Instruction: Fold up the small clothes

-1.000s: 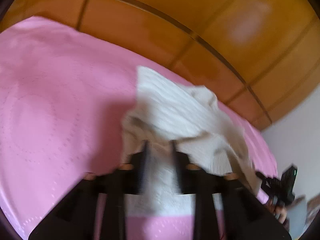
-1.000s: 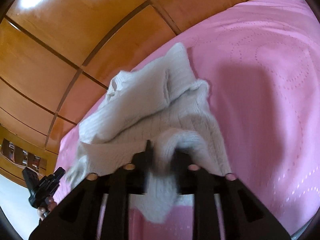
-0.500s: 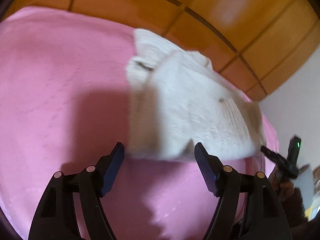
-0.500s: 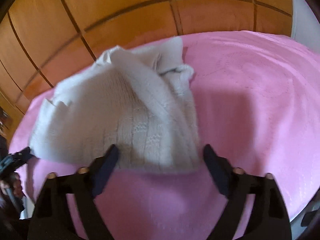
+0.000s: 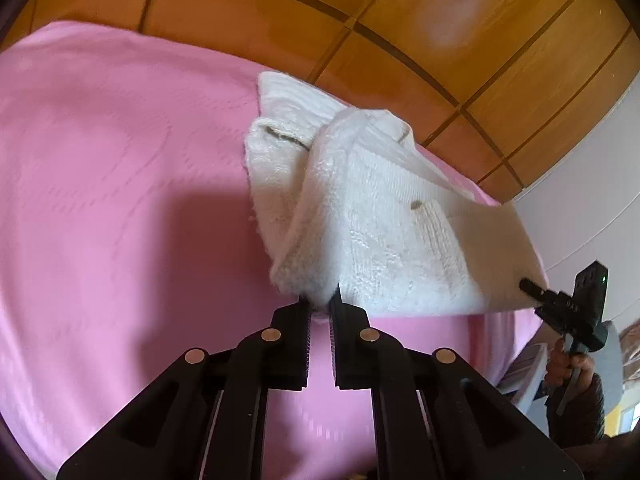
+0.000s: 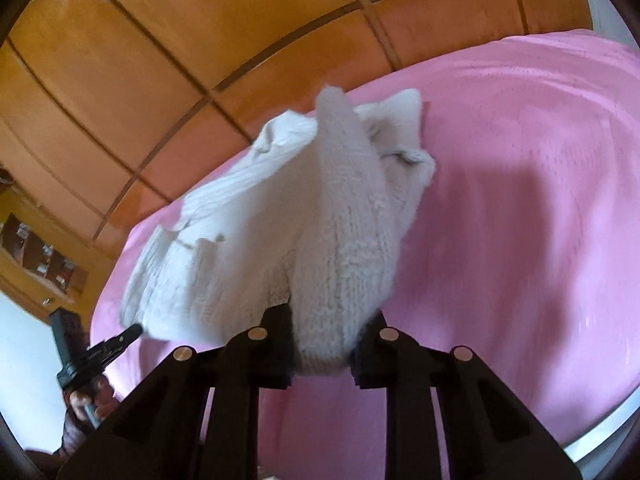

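Observation:
A small white knitted sweater lies bunched on the pink bedspread. My left gripper is shut on its near left corner, which is lifted into a ridge. In the right wrist view my right gripper is shut on a thick fold of the sweater at its near right edge, and the knit bulges between the jaws. The right gripper also shows at the far right of the left wrist view, and the left gripper at the lower left of the right wrist view, each touching the sweater's edge.
A wooden panelled headboard runs behind the bed, also in the right wrist view. The pink bedspread stretches wide to the right. A wooden shelf with small items stands at the left. A white wall is at the right.
Half a second ago both grippers were open over the flat folded sweater. Now both have shut on its near edge and pulled the knit up into ridges.

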Demonstrator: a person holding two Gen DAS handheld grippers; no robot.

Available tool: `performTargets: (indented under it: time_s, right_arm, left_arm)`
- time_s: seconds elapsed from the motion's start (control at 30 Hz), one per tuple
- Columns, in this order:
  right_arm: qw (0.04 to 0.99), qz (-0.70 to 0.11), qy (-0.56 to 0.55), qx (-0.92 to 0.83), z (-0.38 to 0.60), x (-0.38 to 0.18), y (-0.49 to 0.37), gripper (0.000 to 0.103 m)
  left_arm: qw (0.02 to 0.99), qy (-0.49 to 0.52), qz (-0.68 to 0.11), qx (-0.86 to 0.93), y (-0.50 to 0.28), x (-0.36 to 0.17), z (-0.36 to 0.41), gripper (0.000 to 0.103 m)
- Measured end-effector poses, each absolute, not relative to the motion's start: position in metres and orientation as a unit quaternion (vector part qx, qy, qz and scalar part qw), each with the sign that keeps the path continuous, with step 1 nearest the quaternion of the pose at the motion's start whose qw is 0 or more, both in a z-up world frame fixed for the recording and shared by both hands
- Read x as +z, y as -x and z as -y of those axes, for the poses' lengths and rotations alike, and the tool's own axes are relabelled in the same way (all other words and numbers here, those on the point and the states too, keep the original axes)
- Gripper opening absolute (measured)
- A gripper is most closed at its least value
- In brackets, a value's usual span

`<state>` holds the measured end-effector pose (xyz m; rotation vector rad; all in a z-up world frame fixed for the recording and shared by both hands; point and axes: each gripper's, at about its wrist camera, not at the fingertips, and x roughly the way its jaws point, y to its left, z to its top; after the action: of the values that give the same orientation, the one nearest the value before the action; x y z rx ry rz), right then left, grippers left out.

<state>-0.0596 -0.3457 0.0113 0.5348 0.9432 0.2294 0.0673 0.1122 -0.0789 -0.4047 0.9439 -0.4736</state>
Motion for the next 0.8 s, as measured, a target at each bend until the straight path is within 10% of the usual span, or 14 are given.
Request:
performTargets:
  time_s: [0.33, 0.43, 0.57, 0.8]
  right_arm:
    - [0.819, -0.518, -0.231, 0.088, 0.353, -0.019, 0.134, 0.019]
    - [0.822, -0.526, -0.207, 0.073, 0.349, -0.019, 0.127, 0.037]
    - [0.852, -0.490, -0.177, 0.052, 0.350, 0.002, 0.107, 0.059]
    - [0.883, -0.446, -0.145, 0.022, 0.347, 0.016, 0.075, 0.061]
  left_arm:
    - [0.815, 0.199, -0.513, -0.183, 0.033, -0.113, -0.153, 0.000]
    - [0.843, 0.177, -0.482, -0.161, 0.033, -0.096, -0.158, 0.002]
    - [0.882, 0.134, -0.424, -0.157, 0.008, -0.064, -0.146, 0.066]
    - [0.894, 0.057, -0.405, -0.183, -0.058, -0.054, -0.095, 0.066]
